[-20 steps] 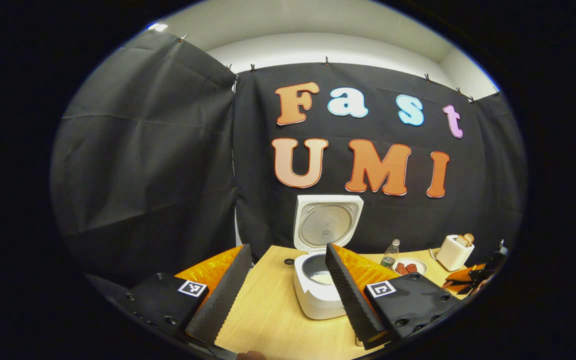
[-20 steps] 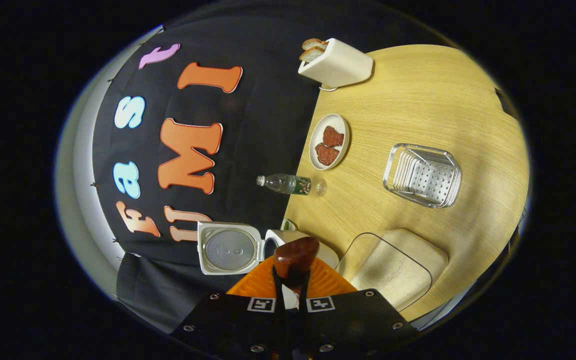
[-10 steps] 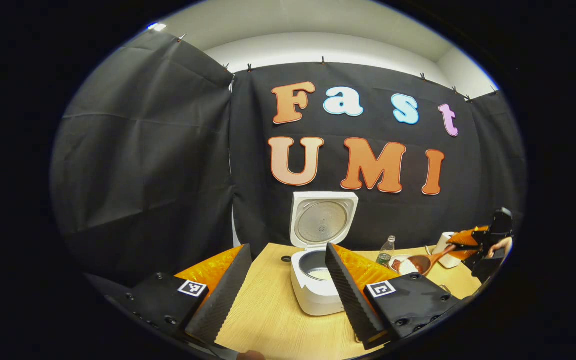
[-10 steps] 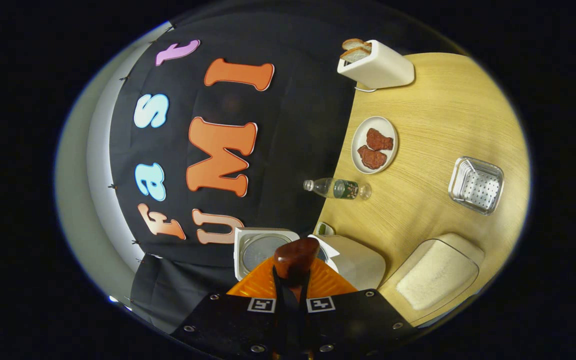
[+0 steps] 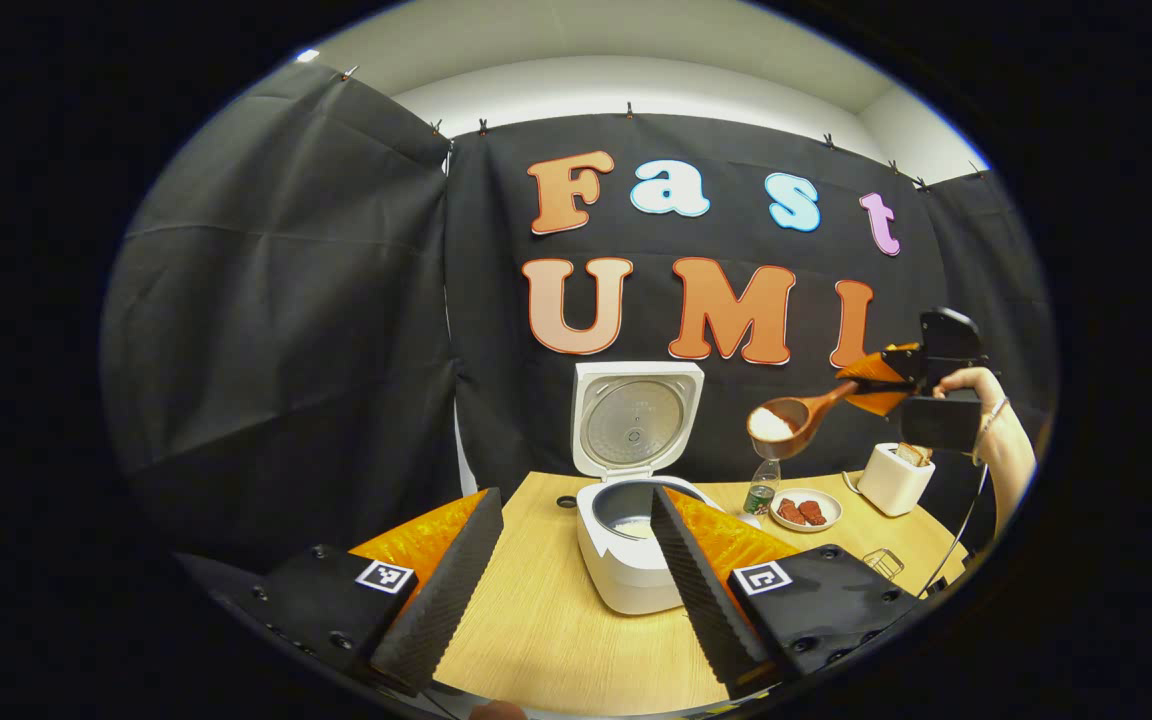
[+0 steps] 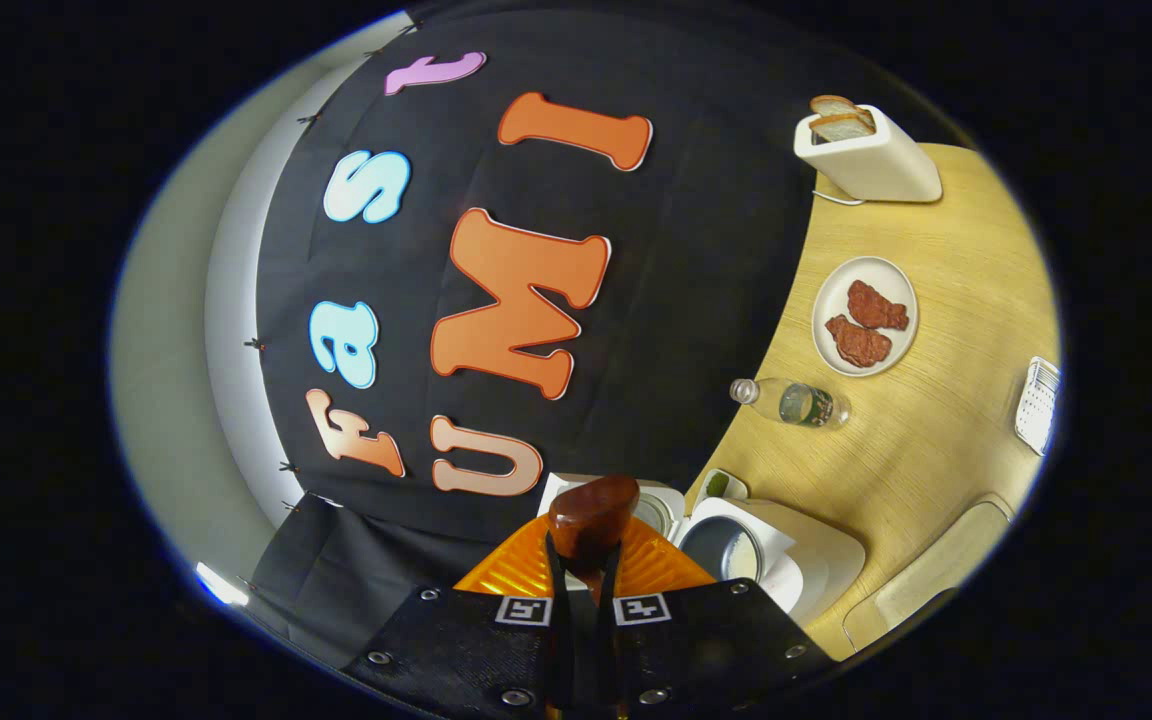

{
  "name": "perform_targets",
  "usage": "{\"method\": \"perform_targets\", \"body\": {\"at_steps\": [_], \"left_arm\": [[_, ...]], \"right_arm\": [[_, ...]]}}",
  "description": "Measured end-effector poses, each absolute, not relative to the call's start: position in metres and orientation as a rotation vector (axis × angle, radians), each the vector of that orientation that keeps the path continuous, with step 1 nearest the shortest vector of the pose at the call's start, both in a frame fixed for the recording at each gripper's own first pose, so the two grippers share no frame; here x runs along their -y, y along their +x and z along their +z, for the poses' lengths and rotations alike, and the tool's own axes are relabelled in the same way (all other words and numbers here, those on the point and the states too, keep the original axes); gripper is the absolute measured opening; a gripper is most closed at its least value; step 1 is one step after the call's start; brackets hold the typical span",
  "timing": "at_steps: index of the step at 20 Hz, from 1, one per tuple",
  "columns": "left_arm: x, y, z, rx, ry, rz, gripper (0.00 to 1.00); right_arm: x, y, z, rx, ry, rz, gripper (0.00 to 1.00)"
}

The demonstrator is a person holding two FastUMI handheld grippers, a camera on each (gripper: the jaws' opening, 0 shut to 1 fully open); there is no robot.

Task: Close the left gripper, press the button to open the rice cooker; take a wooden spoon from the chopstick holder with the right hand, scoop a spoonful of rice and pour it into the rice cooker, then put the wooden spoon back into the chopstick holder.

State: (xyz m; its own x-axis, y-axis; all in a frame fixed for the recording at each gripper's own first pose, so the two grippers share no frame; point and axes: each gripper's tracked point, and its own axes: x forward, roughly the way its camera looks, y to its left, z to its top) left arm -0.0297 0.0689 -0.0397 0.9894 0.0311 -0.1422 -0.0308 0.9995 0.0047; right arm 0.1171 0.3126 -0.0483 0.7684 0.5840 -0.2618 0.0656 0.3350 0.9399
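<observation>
Since lifted higher, wooden spoon [image 5: 794,417] nears rice cooker [image 5: 630,545].

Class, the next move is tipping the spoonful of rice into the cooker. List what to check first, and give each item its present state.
1. Rice cooker lid open: ok.
2. Wooden spoon loaded with rice: ok.
3. Right gripper shut on spoon handle: ok.
4. Spoon bowl above the pot: not ok, it is off to the side, above the bottle.
5. Left gripper clear of the pot opening: cannot tell; one finger overlaps the pot in the left gripper view.
</observation>
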Motion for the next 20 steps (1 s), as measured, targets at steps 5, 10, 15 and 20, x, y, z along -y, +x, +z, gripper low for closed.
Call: {"method": "perform_targets", "body": {"at_steps": [5, 10, 15, 20], "left_arm": [[-0.072, -0.027, -0.048, -0.161, -0.016, 0.032, 1.00], [-0.082, -0.027, -0.055, -0.179, -0.019, 0.044, 1.00], [-0.091, -0.025, -0.058, -0.182, -0.035, 0.062, 1.00], [-0.095, -0.026, -0.059, -0.181, -0.031, 0.066, 1.00]], "right_arm": [[-0.349, 0.146, -0.036, -0.569, 1.081, 0.393, 0.08], [-0.374, 0.164, -0.030, -0.505, 0.966, 0.408, 0.08], [-0.387, 0.173, -0.035, -0.480, 0.908, 0.409, 0.08], [-0.394, 0.175, -0.037, -0.454, 0.864, 0.412, 0.08]]}}
